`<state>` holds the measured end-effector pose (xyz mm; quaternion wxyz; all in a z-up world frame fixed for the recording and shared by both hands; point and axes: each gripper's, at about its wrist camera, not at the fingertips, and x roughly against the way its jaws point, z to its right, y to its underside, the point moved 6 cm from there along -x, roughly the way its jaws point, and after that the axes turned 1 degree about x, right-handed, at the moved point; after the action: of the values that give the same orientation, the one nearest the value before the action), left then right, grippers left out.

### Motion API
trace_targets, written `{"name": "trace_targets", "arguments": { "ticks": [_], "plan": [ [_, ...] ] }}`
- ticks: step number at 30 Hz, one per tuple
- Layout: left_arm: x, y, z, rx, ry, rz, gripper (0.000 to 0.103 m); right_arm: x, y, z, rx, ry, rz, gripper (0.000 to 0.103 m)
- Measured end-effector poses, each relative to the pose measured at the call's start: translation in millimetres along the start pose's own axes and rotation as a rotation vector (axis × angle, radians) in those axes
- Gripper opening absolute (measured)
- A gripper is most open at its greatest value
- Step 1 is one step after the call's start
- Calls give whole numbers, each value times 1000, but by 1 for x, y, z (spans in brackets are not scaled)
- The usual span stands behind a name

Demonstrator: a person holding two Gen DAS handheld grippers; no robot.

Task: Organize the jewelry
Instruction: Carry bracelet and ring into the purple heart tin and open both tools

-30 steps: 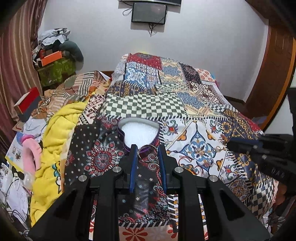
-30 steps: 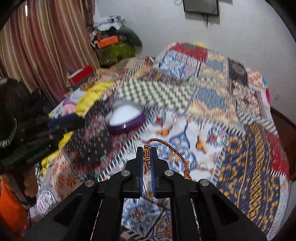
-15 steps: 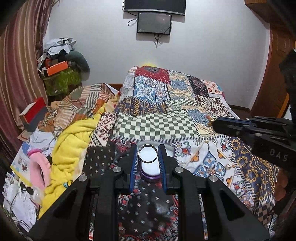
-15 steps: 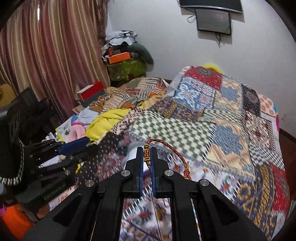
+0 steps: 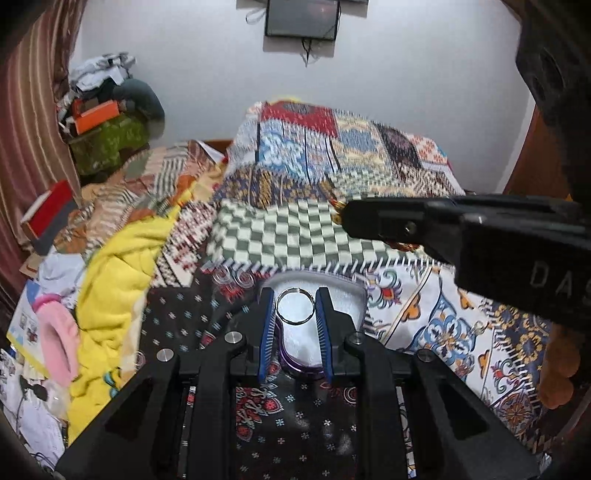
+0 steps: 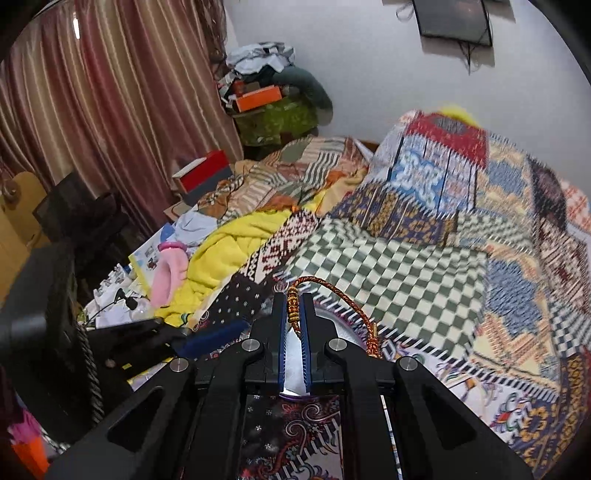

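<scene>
A lived-in bedroom in a home; a bed (image 5: 369,177) spread with a bright patchwork bedcover (image 6: 424,258) fills the middle; a crumpled yellow blanket (image 5: 114,280) lies at its side; striped maroon curtains (image 6: 110,110) hang along one wall; a dark screen (image 5: 302,18) is mounted on the white wall; clothes and boxes are heaped in the corner (image 6: 273,99).

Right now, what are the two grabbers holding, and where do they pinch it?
The left gripper pinches a silver ring by its outer sides. The right gripper pinches an orange braided bracelet at its beaded end.
</scene>
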<state>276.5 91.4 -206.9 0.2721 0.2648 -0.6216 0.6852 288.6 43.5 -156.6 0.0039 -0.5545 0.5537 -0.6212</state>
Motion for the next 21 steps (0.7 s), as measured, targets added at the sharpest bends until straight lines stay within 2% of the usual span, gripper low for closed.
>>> {"name": "trace_targets", "arguments": {
  "ticks": [6, 14, 15, 17, 21],
  "plan": [
    [-27, 16, 4, 4, 45, -80, 21, -26, 11, 13, -42, -19, -76, 6],
    [-33, 17, 3, 20, 49, -104, 22, -36, 16, 17, -62, -27, -155, 7],
    [-33, 16, 3, 23, 50, -104, 24, -35, 15, 17, -61, -33, -160, 10],
    [-29, 14, 2, 26, 42, -96, 35, -30, 14, 16, -63, -36, -154, 14],
    [-17, 10, 2, 30, 32, -76, 36, -12, 10, 16, -37, 11, -112, 23]
  ]
}}
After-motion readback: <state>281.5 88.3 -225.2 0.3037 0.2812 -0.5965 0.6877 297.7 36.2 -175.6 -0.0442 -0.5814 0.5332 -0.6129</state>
